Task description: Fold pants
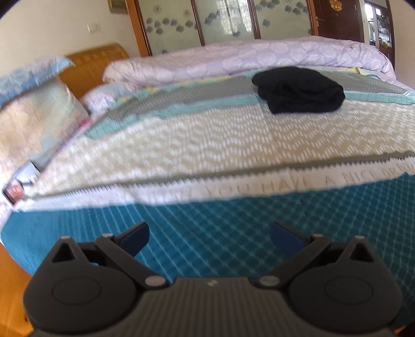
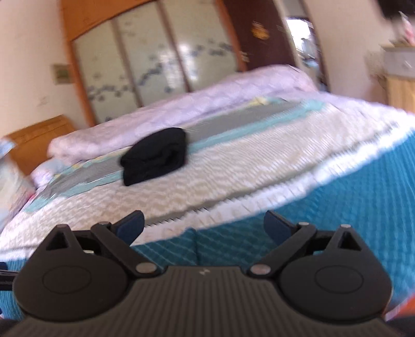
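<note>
Black pants point(image 1: 298, 89) lie folded in a compact bundle far across the bed, on the pale zigzag part of the bedspread. The right wrist view shows the same pants point(image 2: 155, 159) left of centre, well beyond the fingers. My left gripper point(image 1: 208, 237) hangs over the teal diamond-quilted near part of the bedspread point(image 1: 207, 215), open, nothing between its blue pads. My right gripper point(image 2: 203, 228) is over the near teal edge of the bedspread point(image 2: 350, 207), jaws wide and open, with only the bedspread behind them. Neither gripper touches the pants.
A rolled lilac quilt point(image 1: 246, 55) runs along the far side of the bed. Pillows point(image 1: 33, 116) and a wooden headboard point(image 1: 96, 64) are at the left. Sliding wardrobe doors point(image 1: 202, 23) and a dark door point(image 1: 337, 15) stand behind. A wooden cabinet point(image 2: 400, 90) is at the right.
</note>
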`<state>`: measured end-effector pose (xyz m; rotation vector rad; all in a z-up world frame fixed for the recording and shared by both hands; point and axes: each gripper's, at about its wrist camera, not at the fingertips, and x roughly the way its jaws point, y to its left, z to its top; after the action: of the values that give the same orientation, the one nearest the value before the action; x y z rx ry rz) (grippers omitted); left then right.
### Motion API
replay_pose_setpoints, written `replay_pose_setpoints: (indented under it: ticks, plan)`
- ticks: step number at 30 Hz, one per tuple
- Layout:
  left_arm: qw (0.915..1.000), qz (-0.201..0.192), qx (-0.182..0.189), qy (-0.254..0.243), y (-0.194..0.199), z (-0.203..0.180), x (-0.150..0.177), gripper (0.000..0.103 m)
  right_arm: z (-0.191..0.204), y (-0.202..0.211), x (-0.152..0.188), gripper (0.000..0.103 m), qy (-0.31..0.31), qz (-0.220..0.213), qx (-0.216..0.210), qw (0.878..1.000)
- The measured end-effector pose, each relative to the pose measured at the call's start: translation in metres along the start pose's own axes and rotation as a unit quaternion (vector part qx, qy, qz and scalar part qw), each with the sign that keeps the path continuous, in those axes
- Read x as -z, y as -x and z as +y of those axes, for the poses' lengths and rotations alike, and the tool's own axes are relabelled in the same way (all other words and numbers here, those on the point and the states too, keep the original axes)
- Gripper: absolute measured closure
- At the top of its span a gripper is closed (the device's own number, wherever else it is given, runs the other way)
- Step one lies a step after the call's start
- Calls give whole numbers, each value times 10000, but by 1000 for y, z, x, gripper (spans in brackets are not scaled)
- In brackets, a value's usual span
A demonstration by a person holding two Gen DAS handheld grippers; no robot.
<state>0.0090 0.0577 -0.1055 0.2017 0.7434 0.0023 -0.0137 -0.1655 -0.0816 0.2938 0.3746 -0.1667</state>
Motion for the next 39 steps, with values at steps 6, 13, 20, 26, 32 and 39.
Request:
replay_pose_setpoints:
  ticks: [6, 13, 20, 26, 32, 39]
  plan:
    - [9997, -144, 166, 70, 4, 2, 6, 0, 3, -30, -5, 0, 733, 209, -18, 9971]
    - [9993, -164, 277, 179, 3, 4, 7, 0, -10, -41, 1, 0, -379, 578, 276, 9972]
    - [9987, 198, 334, 339, -9, 6, 5, 0, -1, -44, 1, 0, 91, 922, 127, 9956]
    - [9976, 475, 387, 317, -16, 3, 7, 0, 9, -44, 5, 0, 384, 1106, -58, 9931]
    - [9971, 514, 369, 430, -18, 7, 7, 0, 20, -43, 9, 0, 696, 1149, -147, 9908]
    - [9956, 620, 399, 570, -22, 11, 7, 0, 27, -53, 18, 0, 971, 1624, 41, 9819]
